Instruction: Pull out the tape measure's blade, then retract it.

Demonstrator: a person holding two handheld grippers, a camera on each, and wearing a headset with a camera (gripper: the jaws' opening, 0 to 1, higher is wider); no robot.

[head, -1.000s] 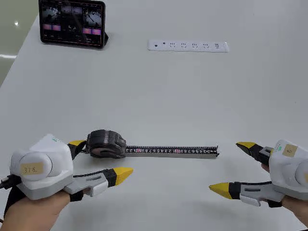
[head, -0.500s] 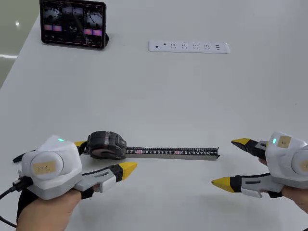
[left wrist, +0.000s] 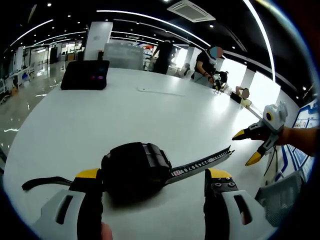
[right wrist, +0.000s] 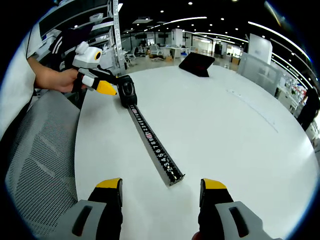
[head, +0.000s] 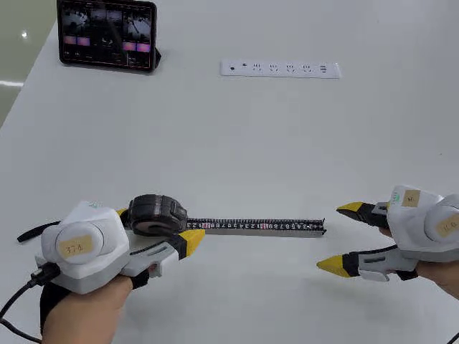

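The black tape measure case lies on the white table with its blade drawn out to the right. The blade's end hook rests on the table. My left gripper is open, with one jaw on each side of the case and not closed on it. In the left gripper view the case sits between the yellow fingertips. My right gripper is open just right of the hook. Its own view shows the blade end slightly ahead of the gripper.
A dark tablet stands at the far left of the table. A white power strip lies at the far middle. The case's black wrist strap trails left. A mesh chair is beside the table edge.
My left gripper has slid forward so that its jaws now flank the case. My right gripper has moved up and left, closer to the blade's hook. The tape measure has not moved.
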